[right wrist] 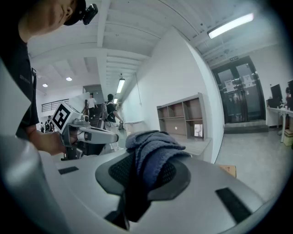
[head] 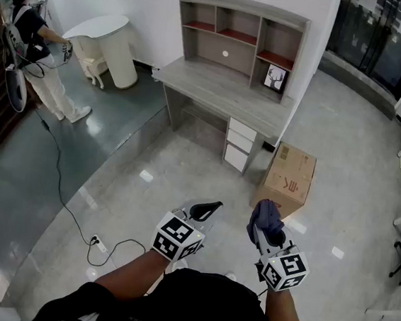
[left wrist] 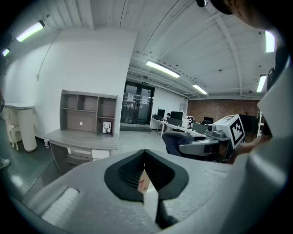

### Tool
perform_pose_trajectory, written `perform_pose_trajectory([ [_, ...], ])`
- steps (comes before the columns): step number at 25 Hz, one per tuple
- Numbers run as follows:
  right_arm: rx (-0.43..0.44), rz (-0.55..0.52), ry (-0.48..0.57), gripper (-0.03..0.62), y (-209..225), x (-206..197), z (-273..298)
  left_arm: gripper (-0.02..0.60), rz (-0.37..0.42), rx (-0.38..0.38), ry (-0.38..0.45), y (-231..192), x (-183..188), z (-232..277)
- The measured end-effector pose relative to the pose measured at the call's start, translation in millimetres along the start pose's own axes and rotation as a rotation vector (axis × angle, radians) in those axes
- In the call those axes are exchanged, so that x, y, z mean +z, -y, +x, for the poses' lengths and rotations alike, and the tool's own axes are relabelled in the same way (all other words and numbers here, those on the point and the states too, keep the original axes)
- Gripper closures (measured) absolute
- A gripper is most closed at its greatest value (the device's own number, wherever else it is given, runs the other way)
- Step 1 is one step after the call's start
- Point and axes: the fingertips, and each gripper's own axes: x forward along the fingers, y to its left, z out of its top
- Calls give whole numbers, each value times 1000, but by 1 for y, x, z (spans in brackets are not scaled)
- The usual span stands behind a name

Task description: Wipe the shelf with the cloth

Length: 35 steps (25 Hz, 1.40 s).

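Gripping cloth [head: 266, 214] in a bunch, right gripper [head: 269, 233] clamped on its middle. Soft, light, floppy; probably wipes better held near one edge. Left gripper [head: 208, 208] jaws together, empty. Shelf [head: 238, 35] well apart, ahead.

**Operator and hand-held rig**

Top [head: 199, 309]: was black, short-sleeved. Left gripper [head: 206, 208] and right gripper [head: 269, 235]: had pale grey shells and black ribbed jaw linings. Left cube [head: 177, 237] and right cube [head: 284, 270]: were white, printed with black square markers.
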Motion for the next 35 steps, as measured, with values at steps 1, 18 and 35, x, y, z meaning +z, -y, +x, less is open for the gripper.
perform_pose_trajectory([
  [1,0,-2,0,505,1,0,-1,574,0,3,0,1,0,1],
  [18,39,-21,-20,497,42,-5,-37,574,-24,47,6,45,0,34],
  [35,120,46,-63,497,74,-36,-61,574,-78,147,-53,76,-22,53],
])
